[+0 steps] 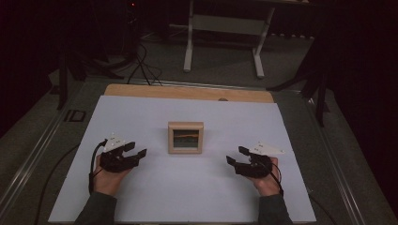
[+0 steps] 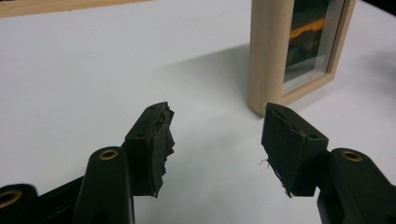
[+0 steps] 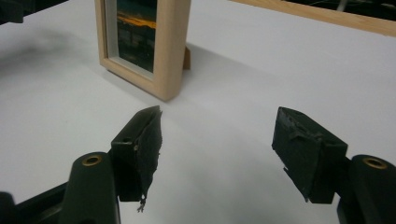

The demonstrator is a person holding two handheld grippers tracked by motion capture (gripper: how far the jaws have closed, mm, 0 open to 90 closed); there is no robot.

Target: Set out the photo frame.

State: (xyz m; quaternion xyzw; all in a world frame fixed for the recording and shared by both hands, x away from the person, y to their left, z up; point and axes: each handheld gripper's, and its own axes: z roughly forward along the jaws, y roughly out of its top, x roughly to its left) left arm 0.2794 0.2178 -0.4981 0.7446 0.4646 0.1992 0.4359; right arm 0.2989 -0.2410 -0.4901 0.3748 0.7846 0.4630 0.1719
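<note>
A wooden picture frame [image 1: 186, 137] is stood upright near the middle of the white table [image 1: 141, 197]. The left gripper [image 1: 136, 151] is held to its left with jaws spread apart and nothing between them. The right gripper [image 1: 237, 155] is held to its right, likewise spread and empty.

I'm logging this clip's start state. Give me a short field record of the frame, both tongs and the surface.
object: wooden picture frame, standing upright, mid-sheet
surface: white sheet on a wood-edged table
left tongs: open, holding nothing, left of the frame, apart from it
right tongs: open, holding nothing, right of the frame, apart from it
frame content: dark picture with an orange streak
</note>
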